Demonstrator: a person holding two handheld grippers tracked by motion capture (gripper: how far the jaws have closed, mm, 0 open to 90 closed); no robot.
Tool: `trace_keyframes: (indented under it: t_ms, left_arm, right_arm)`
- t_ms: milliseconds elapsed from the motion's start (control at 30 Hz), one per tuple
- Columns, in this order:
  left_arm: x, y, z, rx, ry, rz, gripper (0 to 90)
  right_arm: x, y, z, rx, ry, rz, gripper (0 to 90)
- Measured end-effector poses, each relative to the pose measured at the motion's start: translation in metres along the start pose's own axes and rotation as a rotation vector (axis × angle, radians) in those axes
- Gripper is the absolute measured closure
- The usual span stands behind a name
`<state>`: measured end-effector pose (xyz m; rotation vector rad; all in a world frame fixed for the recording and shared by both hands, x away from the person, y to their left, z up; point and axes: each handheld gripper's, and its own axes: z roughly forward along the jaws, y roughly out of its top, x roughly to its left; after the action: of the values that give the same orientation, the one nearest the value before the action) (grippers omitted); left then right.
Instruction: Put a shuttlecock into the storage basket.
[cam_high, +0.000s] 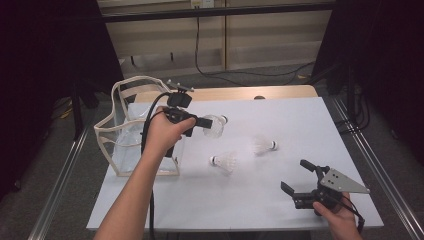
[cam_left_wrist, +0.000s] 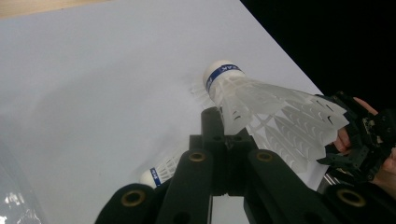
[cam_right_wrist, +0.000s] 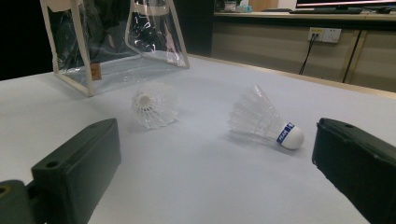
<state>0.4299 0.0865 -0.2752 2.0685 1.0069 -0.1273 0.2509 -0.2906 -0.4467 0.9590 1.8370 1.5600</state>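
At 10 o'clock on table (cam_high: 280, 125), L gripper (cam_left_wrist: 227, 133) clamps shuttlecock (cam_left_wrist: 275, 109) w/ blue band visible close-up; R gripper (cam_high: 301, 178) gapes wide.

Light falls evenly from above onto the white table (cam_high: 260, 200), bright enough to wash it pale, while the room to the left and right sinks into near-black. Shadows are soft and faint — a grey smudge under each shuttlecock (cam_right_wrist: 261, 121). The clear bag (cam_high: 125, 145) throws small glints off its plastic. In the left gripper view the near jaws are blurred and dark; in the right gripper view too — the far wall stays fairly sharp.
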Motion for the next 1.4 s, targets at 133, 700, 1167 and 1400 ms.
trace_keyframes:
  t_ms: [133,700,1167,1400]
  left_arm:
    - [0.001,0.001,-0.003,-0.003,0.001,-0.005,90.0]
    - [0.002,0.008,-0.012,-0.002,0.021,-0.001,90.0]
    - [0.006,0.011,-0.020,-0.001,0.035,-0.009,90.0]
    - [0.007,0.012,-0.024,-0.006,0.041,-0.019,90.0]
  right_arm:
    - [0.000,0.000,0.000,0.001,0.001,0.003,0.8]
    - [0.000,0.000,0.000,0.001,0.002,0.001,0.8]
    - [0.000,0.000,0.000,0.000,0.001,0.001,0.8]
    - [0.000,0.000,0.000,0.003,0.002,-0.003,0.8]
